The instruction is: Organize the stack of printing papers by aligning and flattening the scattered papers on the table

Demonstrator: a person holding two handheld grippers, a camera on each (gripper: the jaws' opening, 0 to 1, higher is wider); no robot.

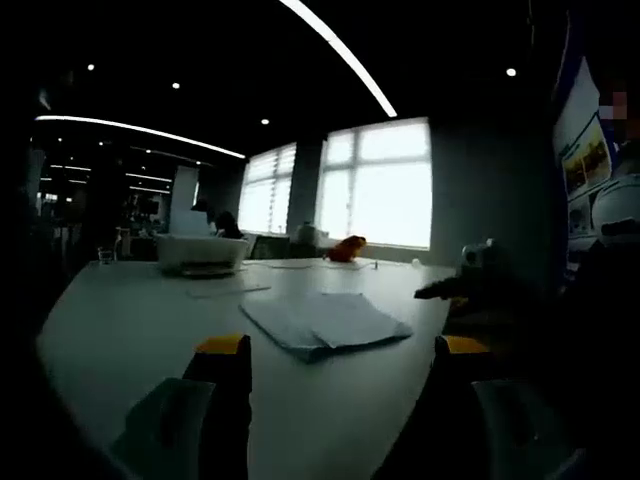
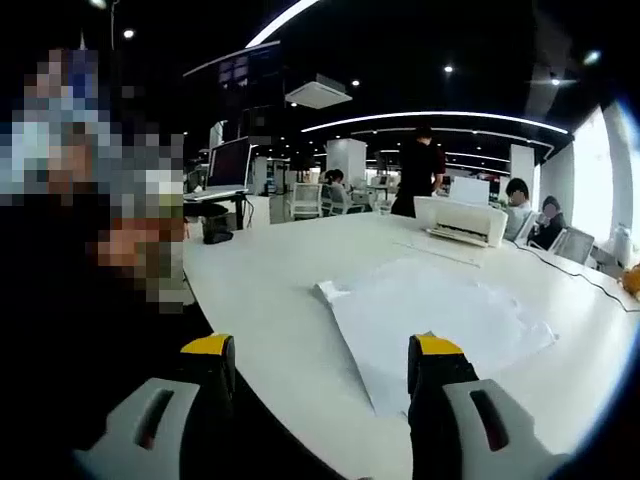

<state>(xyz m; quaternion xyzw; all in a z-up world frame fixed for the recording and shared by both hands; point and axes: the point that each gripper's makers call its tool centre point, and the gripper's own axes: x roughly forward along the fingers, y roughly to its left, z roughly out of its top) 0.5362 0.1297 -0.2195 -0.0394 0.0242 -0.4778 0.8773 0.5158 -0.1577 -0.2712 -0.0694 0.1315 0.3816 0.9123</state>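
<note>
A loose stack of white printing papers (image 2: 430, 315) lies flat on a pale tabletop (image 2: 260, 290), sheets fanned slightly so their edges do not line up; one corner at the near left looks curled or folded. In the right gripper view the papers sit straight ahead and a little toward one o'clock from the right tongs (image 2: 322, 358), whose yellow-tipped jaws stand apart, holding nothing. The nearest point of the stack seems to reach down between those jaws, close to the right-hand one. The stack's long axis runs from about seven o'clock up toward two o'clock in this view.

In the left gripper view the same papers (image 1: 325, 323) appear at twelve o'clock, just beyond the left tongs (image 1: 343, 347), which are also spread wide and empty. Here the stack reads as a skewed pile with at least two layers offset from each other (the light is dim, so finer detail is lost). The other gripper (image 1: 470, 283) comes in at three o'clock, beside the stack's right edge.

Judging from both views, the right tongs are the nearer, so squaring the pile likely begins from that side.

Farther off, a white printer (image 2: 462, 220) sits at one o'clock, and people are seated in the office behind.
</note>
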